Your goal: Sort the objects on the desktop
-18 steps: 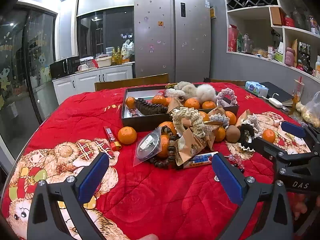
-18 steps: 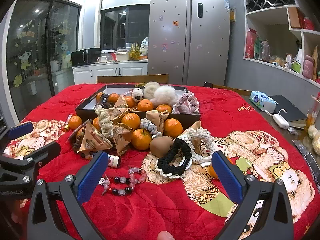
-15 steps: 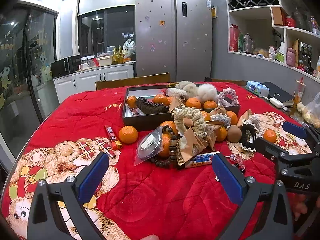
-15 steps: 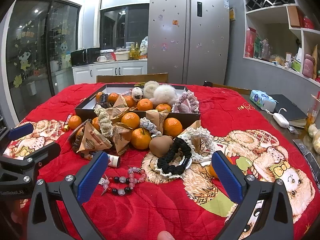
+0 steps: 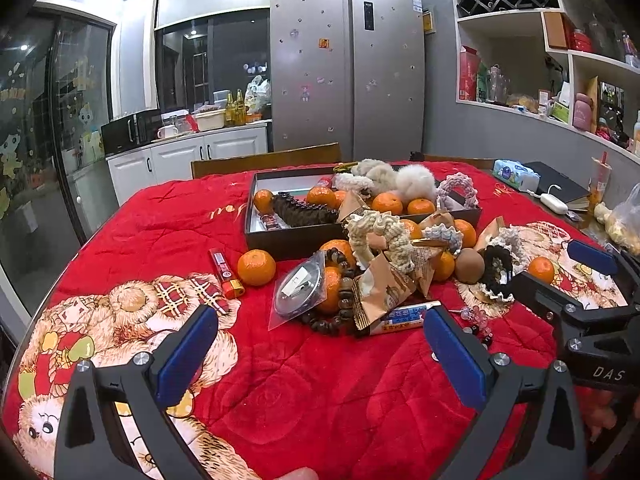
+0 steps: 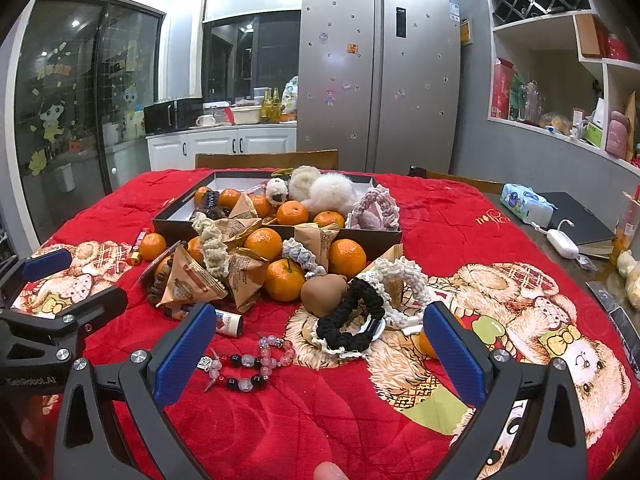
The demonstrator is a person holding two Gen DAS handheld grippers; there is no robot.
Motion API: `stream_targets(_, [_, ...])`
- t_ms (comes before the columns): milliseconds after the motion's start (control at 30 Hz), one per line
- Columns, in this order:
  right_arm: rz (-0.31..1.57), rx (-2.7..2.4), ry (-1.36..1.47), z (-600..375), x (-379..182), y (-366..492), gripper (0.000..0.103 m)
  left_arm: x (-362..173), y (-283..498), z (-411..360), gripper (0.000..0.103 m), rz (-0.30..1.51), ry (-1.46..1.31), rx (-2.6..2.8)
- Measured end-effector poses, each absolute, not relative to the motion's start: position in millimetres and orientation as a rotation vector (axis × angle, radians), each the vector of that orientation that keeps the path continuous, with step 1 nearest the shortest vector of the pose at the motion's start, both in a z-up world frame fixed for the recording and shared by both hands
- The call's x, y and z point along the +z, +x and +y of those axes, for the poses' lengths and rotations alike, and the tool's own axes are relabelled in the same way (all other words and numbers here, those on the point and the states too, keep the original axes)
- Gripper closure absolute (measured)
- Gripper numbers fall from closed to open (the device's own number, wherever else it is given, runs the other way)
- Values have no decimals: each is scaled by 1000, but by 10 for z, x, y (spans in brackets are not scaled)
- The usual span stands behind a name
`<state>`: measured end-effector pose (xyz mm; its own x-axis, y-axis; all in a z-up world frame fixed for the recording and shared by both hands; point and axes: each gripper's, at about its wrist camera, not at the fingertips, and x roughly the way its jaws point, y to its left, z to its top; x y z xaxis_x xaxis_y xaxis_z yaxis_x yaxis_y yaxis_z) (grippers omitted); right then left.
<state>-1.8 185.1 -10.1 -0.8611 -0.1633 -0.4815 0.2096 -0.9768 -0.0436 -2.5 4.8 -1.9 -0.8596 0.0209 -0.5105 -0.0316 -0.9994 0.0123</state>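
Note:
A dark shallow box at the back of the table holds tangerines, fluffy pompoms and knitted scrunchies. In front of it lies a heap: tangerines, paper snack packets, a brown egg-like thing, a black scrunchie, a wooden bead bracelet, a bagged round tin and a pink bead bracelet. My left gripper hovers open short of the heap, nothing between its blue pads. My right gripper is open too, above the pink beads.
A red blanket with bear prints covers the table. A red lighter-like stick lies left of the heap. A tissue pack, black notebook and white charger sit at the far right. A wooden chair stands behind the table.

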Motion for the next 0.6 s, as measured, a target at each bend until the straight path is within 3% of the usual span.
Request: stream_targets(600, [148,-2853,704,1849,-84,22,0,-36,-72,40,0,23,-856,2992])
